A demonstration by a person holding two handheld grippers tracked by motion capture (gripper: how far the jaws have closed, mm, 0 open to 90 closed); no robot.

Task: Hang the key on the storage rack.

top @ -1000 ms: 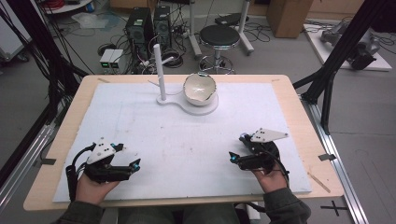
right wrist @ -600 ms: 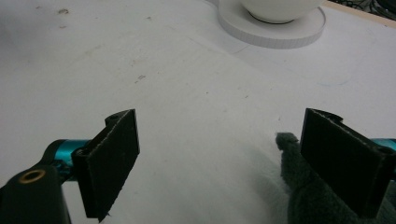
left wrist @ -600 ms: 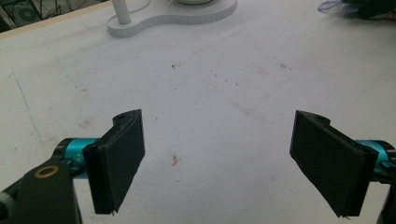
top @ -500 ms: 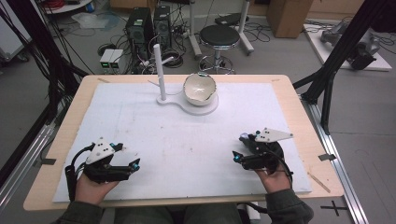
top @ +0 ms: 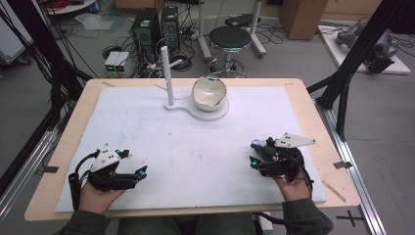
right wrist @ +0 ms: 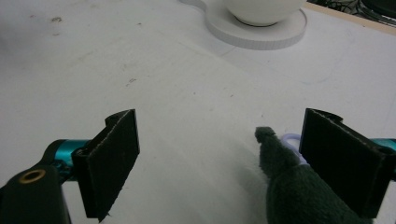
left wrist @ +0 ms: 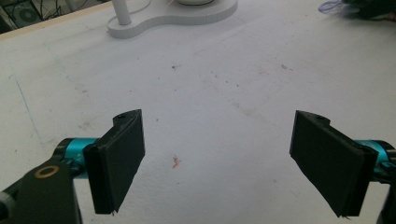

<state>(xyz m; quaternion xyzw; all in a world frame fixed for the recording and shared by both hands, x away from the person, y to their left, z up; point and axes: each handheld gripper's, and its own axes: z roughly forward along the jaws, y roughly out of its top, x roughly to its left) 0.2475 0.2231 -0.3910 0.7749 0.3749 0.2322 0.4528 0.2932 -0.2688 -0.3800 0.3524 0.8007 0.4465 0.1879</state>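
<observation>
A white bowl [top: 209, 92] with a chipped rim sits on a flat white stand [top: 219, 114] with an upright post [top: 168, 73], at the far middle of the table. My left gripper [top: 141, 172] rests near the front left, open, with nothing between its jaws [left wrist: 219, 158]. My right gripper [top: 253, 154] rests near the front right, open [right wrist: 219, 163]. A dark green plush piece [right wrist: 294, 196] with a lilac loop [right wrist: 292, 140] lies between its jaws, close to the right one. The bowl [right wrist: 261, 9] stands well ahead of it.
A white mat [top: 195, 156] with faint stains covers most of the wooden table [top: 337, 171]. Beyond the far edge stand a black stool [top: 230, 36], computer towers [top: 147, 29] and cables on the floor. Black frame struts [top: 352, 58] rise at the right.
</observation>
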